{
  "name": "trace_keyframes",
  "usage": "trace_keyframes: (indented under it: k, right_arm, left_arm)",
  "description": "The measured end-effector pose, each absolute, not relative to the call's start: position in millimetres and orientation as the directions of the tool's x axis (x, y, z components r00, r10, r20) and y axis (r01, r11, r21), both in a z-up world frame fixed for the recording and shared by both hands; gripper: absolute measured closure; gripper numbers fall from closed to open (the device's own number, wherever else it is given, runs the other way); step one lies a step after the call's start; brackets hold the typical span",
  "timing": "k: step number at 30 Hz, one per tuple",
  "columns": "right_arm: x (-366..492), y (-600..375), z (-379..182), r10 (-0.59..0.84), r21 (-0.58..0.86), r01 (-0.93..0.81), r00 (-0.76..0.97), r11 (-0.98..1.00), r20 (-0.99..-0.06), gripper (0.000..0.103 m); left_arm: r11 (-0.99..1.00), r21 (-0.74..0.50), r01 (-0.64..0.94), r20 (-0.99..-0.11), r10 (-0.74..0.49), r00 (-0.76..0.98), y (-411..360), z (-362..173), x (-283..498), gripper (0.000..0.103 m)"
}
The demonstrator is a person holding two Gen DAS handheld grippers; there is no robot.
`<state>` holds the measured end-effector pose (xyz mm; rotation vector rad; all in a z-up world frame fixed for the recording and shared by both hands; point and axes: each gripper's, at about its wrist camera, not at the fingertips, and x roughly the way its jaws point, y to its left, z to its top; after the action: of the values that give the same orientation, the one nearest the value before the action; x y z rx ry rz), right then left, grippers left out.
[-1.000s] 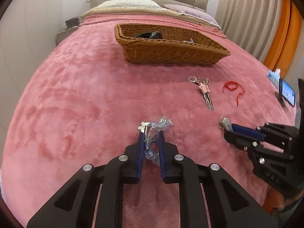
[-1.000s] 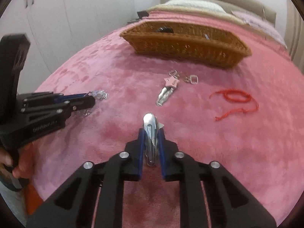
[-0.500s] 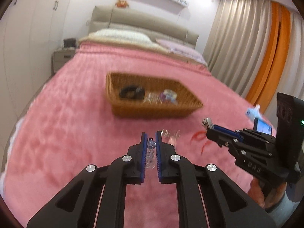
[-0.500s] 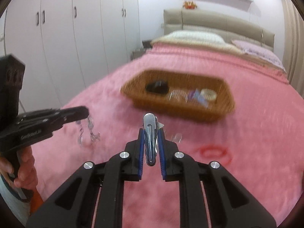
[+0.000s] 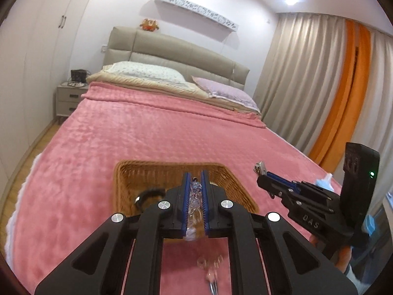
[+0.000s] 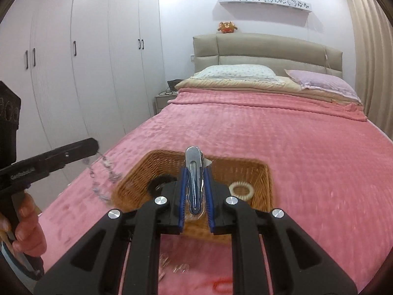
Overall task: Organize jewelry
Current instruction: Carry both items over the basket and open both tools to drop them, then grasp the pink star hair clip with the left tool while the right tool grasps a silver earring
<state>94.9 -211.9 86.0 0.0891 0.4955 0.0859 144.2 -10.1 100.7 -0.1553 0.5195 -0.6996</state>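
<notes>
**Both grippers loaded above the wicker basket**

Pink blanket (image 5: 152, 135) covers the bed, and a wicker basket (image 5: 125, 184) sits on its near part. Left gripper (image 5: 194, 196) is closed on a clear beaded chain (image 5: 195, 196) over the basket. Right gripper (image 6: 195, 191) – just to its right – is clamped on a silver hair clip (image 6: 192, 167). Inside the basket lie a black band (image 6: 159, 182) and a cream ring (image 6: 242, 190).

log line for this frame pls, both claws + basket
left claw: shut on clear bead chain | right claw: shut on silver hair clip | both raised near wicker basket | release: not yet
</notes>
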Motion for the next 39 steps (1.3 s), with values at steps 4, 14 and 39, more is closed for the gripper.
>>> trace_keyframes:
  k: [4,14,39]
  right_arm:
    - [140.1,-229.6,62.5,0.134,0.157,-0.058,0.841,0.986,-0.524,0.091]
    - [184.9,-248.3,-11.7,0.194,0.249,-0.021,0.692,0.968,-0.695,0.091]
    - [61.4,-231.5,32.9,0.217,0.239,-0.082,0.754,0.968,-0.620,0.076]
  left_arm:
    - [0.751,-0.338,0.566,-0.424,-0.659,0.621,-40.6,76.5,182.6,0.096]
    - [0.774,-0.341,0.533,-0.574,-0.621,0.534,-75.0,8.6,222.2,0.096]
    - [0.764,-0.286,0.579,-0.575,-0.620,0.534,-22.2,16.7,74.7,0.049]
